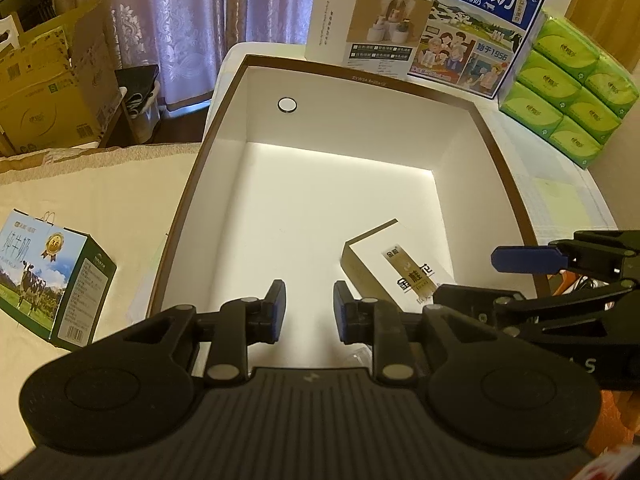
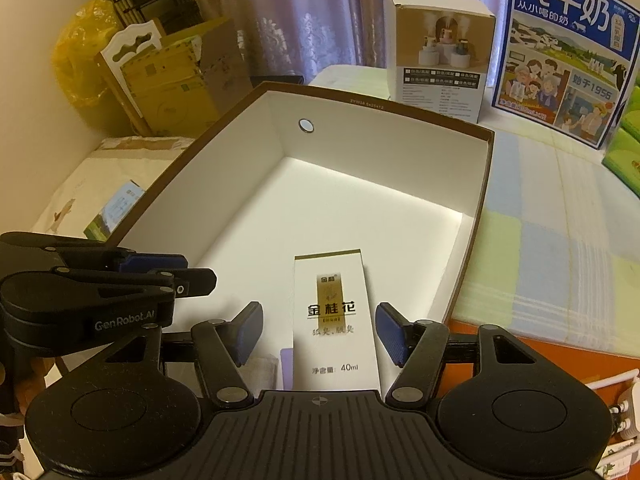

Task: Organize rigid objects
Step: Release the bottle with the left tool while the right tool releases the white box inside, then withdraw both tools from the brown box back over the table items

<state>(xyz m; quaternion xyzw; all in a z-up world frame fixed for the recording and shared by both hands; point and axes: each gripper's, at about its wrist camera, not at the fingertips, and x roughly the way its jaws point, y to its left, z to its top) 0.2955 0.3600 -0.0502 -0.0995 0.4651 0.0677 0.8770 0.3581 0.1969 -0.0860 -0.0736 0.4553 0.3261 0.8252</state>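
Right hand-held gripper straddles slim carton; only left view shows tissue packs.

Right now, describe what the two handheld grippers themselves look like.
Both are matte black plastic. The left gripper has a ribbed grey-black body, two round hubs, silver pivot pins and blue-padded jaws. The right gripper matches it, with a small crosshair mark on its ribbed body. White "GenRobot.AI" lettering runs along the left gripper's side.
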